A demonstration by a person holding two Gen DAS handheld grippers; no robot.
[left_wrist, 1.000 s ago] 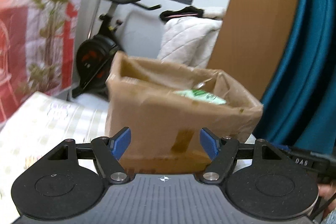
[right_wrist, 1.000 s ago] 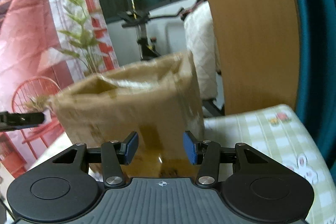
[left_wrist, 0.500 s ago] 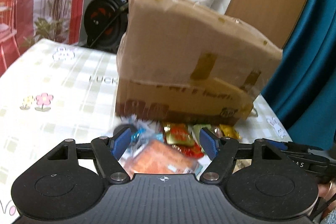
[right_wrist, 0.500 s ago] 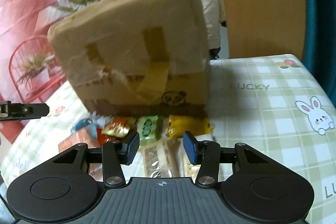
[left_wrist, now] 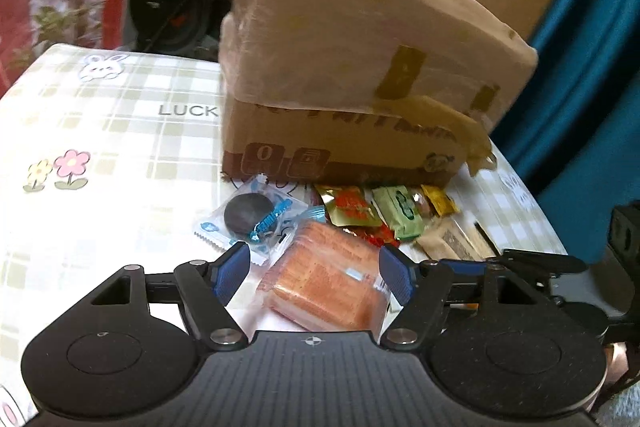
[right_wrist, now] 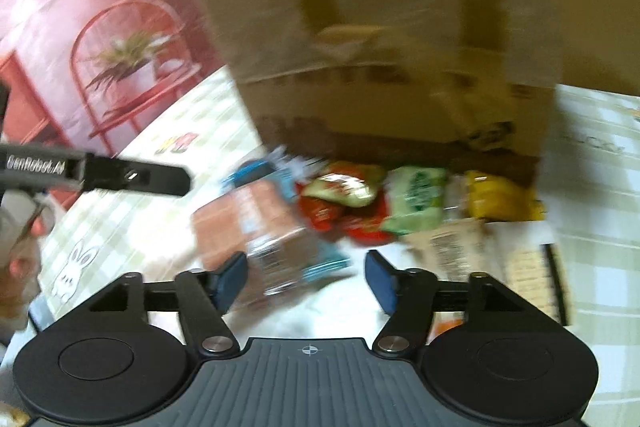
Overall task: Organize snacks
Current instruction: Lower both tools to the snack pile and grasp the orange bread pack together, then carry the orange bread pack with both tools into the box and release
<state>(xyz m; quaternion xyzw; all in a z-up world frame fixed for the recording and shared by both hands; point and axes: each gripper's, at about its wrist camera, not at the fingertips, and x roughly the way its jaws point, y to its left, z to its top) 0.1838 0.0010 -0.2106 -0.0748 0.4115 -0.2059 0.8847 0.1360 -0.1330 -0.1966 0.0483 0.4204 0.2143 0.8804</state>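
A pile of snack packets lies on the checked tablecloth (left_wrist: 120, 131) against the taped cardboard box (left_wrist: 360, 87). It holds an orange wafer pack (left_wrist: 328, 279), a clear blue packet with a dark round cookie (left_wrist: 248, 217), and red-gold (left_wrist: 352, 207), green (left_wrist: 400, 213), yellow (left_wrist: 440, 201) and brown paper (left_wrist: 452, 241) packets. My left gripper (left_wrist: 316, 263) hangs open over the orange pack without pressing it. My right gripper (right_wrist: 306, 269) has its jaws opening. The blurred orange pack (right_wrist: 256, 227) lies just beyond its fingers, untouched.
The box (right_wrist: 380, 47) stands tall behind the pile and blocks the far side. A left gripper finger (right_wrist: 132, 175) reaches in from the left. Teal curtain (left_wrist: 580, 87), an exercise bike (left_wrist: 176, 11) and a red patterned hanging (right_wrist: 80, 7) lie beyond the table edges.
Both grippers have tipped down and sunk toward the table. The box's open top has left view and the snack pile has come in. The right jaws have spread wider.
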